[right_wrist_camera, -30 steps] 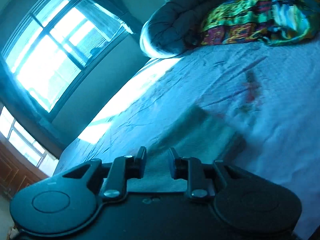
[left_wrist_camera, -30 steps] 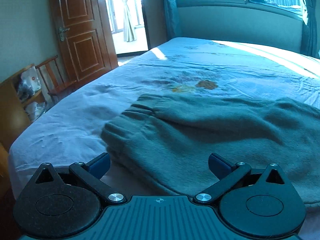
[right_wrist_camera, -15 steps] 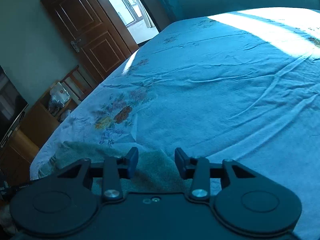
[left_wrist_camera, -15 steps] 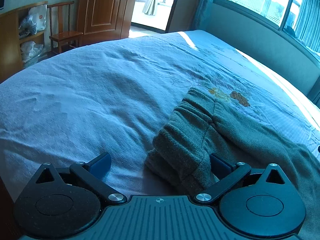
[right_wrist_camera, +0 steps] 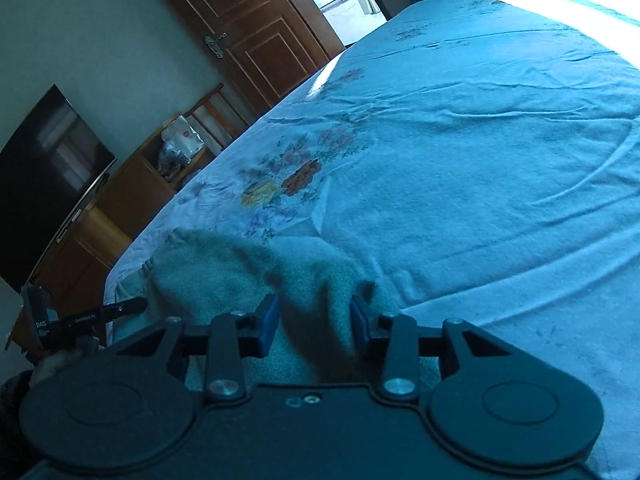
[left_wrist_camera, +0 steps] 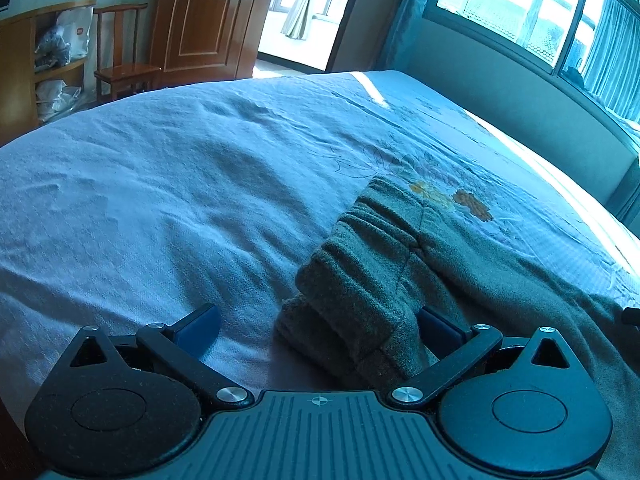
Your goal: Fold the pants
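Left wrist view: the spread left tool (left_wrist_camera: 318, 326) straddles one pair of green pants (left_wrist_camera: 372, 280) on the bed (left_wrist_camera: 160, 184). The right tool (right_wrist_camera: 314, 320), also spread, straddles its cloth edge.

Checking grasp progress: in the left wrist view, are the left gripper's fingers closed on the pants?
No, the left gripper stands wide open, with the pants cuff lying between its fingers, unpinched.

Dim, blue-tinted; window (left_wrist_camera: 520, 0) glare (fisheye-bent edges).

left gripper (left_wrist_camera: 320, 322): fingers spread wide, low and level | right gripper (right_wrist_camera: 313, 318): fingers a little apart, tipped to one side, low
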Demonstrator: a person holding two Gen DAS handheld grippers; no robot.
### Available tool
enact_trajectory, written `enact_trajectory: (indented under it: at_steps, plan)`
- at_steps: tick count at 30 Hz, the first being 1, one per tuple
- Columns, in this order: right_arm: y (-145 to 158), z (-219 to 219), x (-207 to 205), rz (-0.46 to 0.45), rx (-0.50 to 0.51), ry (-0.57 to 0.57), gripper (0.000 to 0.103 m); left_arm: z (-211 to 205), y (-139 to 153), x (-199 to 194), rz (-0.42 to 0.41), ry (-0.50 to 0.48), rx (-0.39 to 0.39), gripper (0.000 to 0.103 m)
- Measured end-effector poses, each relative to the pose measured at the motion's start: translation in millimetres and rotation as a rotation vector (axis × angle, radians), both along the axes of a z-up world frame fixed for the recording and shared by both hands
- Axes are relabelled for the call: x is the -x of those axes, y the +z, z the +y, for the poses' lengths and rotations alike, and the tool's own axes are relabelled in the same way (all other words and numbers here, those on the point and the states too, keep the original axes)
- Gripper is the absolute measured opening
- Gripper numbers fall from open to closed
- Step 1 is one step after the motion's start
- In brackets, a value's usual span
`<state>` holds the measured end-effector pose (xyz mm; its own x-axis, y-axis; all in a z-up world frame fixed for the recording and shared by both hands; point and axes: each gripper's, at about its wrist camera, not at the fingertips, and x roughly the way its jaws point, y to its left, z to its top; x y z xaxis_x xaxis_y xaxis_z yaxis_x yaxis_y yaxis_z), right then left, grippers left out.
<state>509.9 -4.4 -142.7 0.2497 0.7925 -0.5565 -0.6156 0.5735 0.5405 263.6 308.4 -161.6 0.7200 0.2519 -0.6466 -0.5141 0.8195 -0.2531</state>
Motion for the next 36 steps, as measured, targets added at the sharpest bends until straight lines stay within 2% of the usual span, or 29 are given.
enact_trajectory:
  at_steps: [3, 4, 5, 6, 7, 8, 10, 12, 14, 16, 17, 18, 20, 22, 23, 25, 27, 29, 31, 34, 36]
  plan:
    - [-8, 8, -9, 0.034, -0.017, -0.048, 0.032, 1, 1, 0, -0.017, 0.033, 0.021, 0.103]
    - [-10, 12, -10, 0.039, -0.017, -0.058, 0.028, 2, 1, 0, -0.023, 0.042, 0.029, 0.103]
    - [-12, 19, -9, 0.026, 0.009, -0.072, 0.02, 1, 1, -2, -0.021, 0.044, 0.031, 0.103]
    - [-10, 23, -6, -0.008, 0.048, -0.081, 0.0, 0, 1, -5, -0.011, 0.034, 0.021, 0.098]
    - [-7, 28, -1, -0.056, 0.081, -0.085, 0.0, -1, 1, -6, -0.013, 0.006, 0.019, 0.074]
    - [-1, 30, 2, -0.09, 0.091, -0.093, 0.0, -2, 3, -8, -0.023, -0.028, 0.032, 0.064]
    - [13, 27, 8, -0.16, 0.101, -0.118, 0.0, -8, 11, -10, -0.009, -0.051, -0.039, 0.06]
    - [9, 34, 8, -0.212, 0.204, -0.127, 0.0, -9, 8, -12, 0.011, -0.057, -0.061, 0.061]
    - [-14, 38, -2, -0.142, 0.267, -0.125, 0.0, -5, 2, -9, 0.002, -0.046, -0.031, 0.066]
    - [-19, 27, -6, -0.086, 0.205, -0.174, 0.0, -1, 0, -5, -0.013, -0.04, -0.001, 0.07]
    - [-15, 22, -4, -0.076, 0.172, -0.197, 0.0, 1, 2, -4, -0.011, -0.038, -0.004, 0.076]
    - [-7, 13, 3, -0.099, 0.143, -0.237, 0.01, 1, 5, -3, -0.001, -0.032, -0.011, 0.08]
    - [10, -8, 18, -0.147, 0.086, -0.306, 0.012, -2, 15, 4, 0.008, -0.005, -0.073, 0.093]
    - [25, -33, 38, -0.161, 0.036, -0.329, 0.013, -10, 21, 10, 0.007, 0.007, -0.147, 0.097]
    - [30, -46, 50, -0.179, 0.031, -0.34, 0.013, -13, 20, 9, 0.035, 0.002, -0.183, 0.098]
    - [35, -76, 75, -0.186, 0.036, -0.403, 0.013, -15, 16, 5, 0.078, 0.005, -0.187, 0.099]
    - [42, -116, 106, -0.207, 0.023, -0.48, 0.014, -16, 25, 13, 0.04, 0.044, -0.141, 0.099]
    - [48, -161, 143, -0.236, 0.023, -0.577, 0.019, -29, 33, 20, 0.028, 0.042, -0.164, 0.099]
    - [50, -206, 178, -0.245, 0.004, -0.697, 0.038, -45, 38, 27, 0.012, 0.025, -0.153, 0.099]
    - [46, -279, 241, -0.25, -0.033, -0.933, 0.043, -79, 42, 32, -0.004, -0.001, -0.171, 0.1]
    - [39, -318, 279, -0.241, -0.059, -1.067, 0.044, -112, 44, 31, -0.029, -0.056, -0.167, 0.1]
